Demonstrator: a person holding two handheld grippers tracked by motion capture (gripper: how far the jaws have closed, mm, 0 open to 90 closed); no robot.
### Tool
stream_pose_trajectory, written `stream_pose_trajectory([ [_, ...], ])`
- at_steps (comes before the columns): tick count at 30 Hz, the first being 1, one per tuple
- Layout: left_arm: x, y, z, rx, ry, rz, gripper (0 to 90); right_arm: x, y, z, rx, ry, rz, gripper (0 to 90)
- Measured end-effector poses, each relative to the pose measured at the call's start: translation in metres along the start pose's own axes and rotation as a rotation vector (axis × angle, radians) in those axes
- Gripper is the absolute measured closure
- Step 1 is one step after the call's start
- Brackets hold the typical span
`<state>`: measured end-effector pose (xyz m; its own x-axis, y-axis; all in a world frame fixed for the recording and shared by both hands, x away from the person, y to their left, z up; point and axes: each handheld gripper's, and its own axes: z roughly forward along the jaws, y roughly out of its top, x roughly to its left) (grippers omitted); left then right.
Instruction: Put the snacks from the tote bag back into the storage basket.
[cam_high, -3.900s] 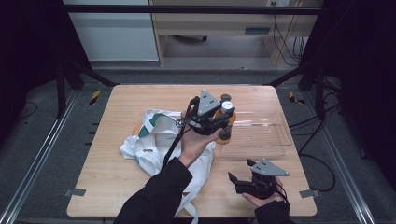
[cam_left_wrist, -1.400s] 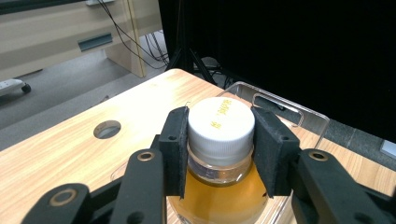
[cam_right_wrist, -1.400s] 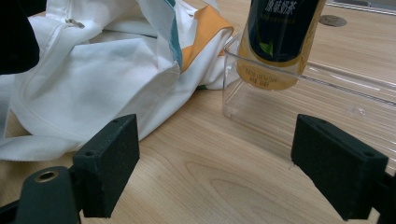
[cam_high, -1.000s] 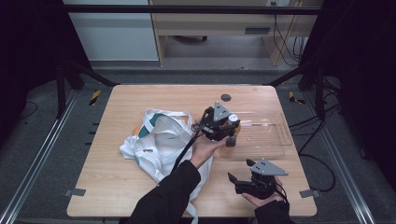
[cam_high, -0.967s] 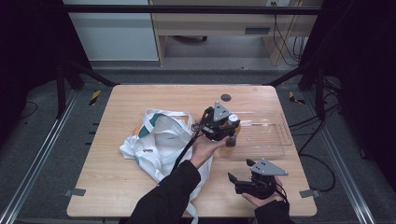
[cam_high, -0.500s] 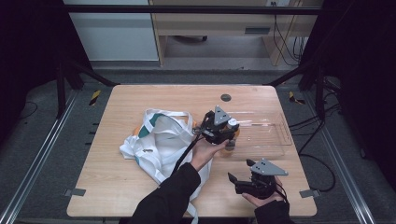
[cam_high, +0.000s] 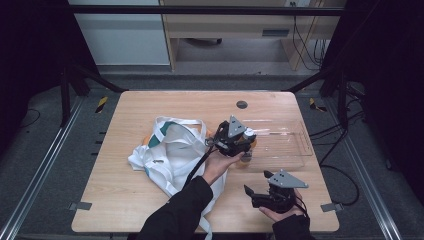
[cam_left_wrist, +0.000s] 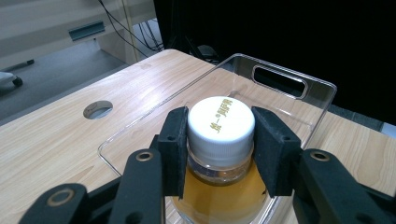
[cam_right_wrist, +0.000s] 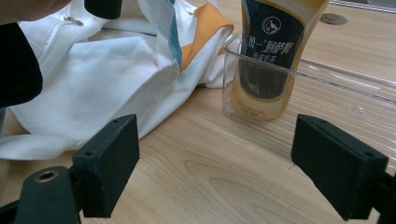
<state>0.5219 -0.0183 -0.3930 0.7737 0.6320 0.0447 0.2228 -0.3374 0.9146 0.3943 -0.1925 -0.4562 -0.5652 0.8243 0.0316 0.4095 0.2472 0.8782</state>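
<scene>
Left gripper view: left gripper (cam_left_wrist: 220, 140) clamped on white cap of bottle (cam_left_wrist: 219, 154), pads (cam_left_wrist: 175, 149) pressing both sides of cap. Bottle of amber liquid upright, base inside near corner of clear tray (cam_left_wrist: 299, 100). High view: bottle at tray's left end, just beside white tote bag (cam_high: 170, 155) on wooden table (cam_high: 150, 107). Right gripper (cam_high: 257, 192) near table's front edge, well apart from bottle; right gripper view: jaws spread wide, nothing betw. them.

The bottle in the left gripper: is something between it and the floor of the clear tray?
Nothing visible. The left gripper clamps the bottle at its white cap, and the bottle's base already stands inside the clear tray, in its corner near the white bag.
</scene>
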Motion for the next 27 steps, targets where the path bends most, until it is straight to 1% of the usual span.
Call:
stream_pose_trajectory([
  [2,0.000,0.000,-0.002,-0.008,-0.007,-0.004,55.3,0.000,0.000,0.000,0.002,0.000,0.006,15.6],
  [4,0.001,0.001,-0.009,-0.025,-0.026,-0.009,52.9,0.000,0.000,0.000,0.003,0.001,0.005,15.6],
  [5,0.001,0.001,-0.009,-0.025,-0.026,-0.009,52.4,0.000,0.000,0.000,0.003,0.001,0.005,15.6],
  [6,0.002,0.002,-0.015,-0.029,-0.037,-0.005,51.7,0.000,0.000,0.000,0.004,-0.001,0.005,15.6],
  [7,0.002,0.002,-0.015,-0.029,-0.037,-0.005,50.6,0.000,0.000,0.000,0.004,-0.001,0.005,15.6],
  [9,0.002,0.002,-0.025,-0.026,-0.044,0.011,47.4,0.000,0.000,0.000,0.004,-0.002,0.006,15.6],
  [10,0.002,0.002,-0.025,-0.026,-0.044,0.011,46.4,0.000,0.000,0.000,0.004,-0.002,0.006,15.6],
  [11,0.003,0.001,-0.032,-0.030,-0.053,0.013,45.5,0.000,0.000,0.000,0.005,-0.002,0.007,15.6],
  [12,0.003,0.001,-0.032,-0.030,-0.053,0.013,44.6,0.000,0.000,0.000,0.006,-0.003,0.007,15.6],
  [13,0.004,0.001,-0.036,-0.031,-0.060,0.006,43.4,0.000,0.000,0.000,0.006,-0.003,0.007,15.5],
  [14,0.007,-0.001,-0.043,-0.031,-0.065,0.001,42.8,0.000,0.000,0.000,0.005,-0.003,0.008,15.5],
  [15,0.007,-0.001,-0.043,-0.031,-0.065,0.001,42.2,0.000,0.000,0.000,0.005,-0.003,0.008,15.5],
  [16,0.009,-0.004,-0.051,-0.028,-0.062,0.005,41.7,0.000,0.000,0.000,0.006,-0.006,0.007,15.5],
  [17,0.009,-0.004,-0.051,-0.028,-0.062,0.005,41.1,0.000,0.000,0.000,0.006,-0.006,0.007,15.5],
  [18,0.012,-0.007,-0.058,-0.025,-0.062,0.001,40.6,0.000,0.000,0.000,0.004,-0.007,0.004,15.5],
  [20,0.015,-0.011,-0.065,-0.023,-0.065,0.000,40.6,-0.001,0.000,0.000,0.003,-0.007,0.004,15.5],
  [27,0.023,-0.028,-0.090,-0.007,-0.048,0.015,38.2,-0.001,-0.001,0.000,0.003,-0.014,0.011,15.3],
])
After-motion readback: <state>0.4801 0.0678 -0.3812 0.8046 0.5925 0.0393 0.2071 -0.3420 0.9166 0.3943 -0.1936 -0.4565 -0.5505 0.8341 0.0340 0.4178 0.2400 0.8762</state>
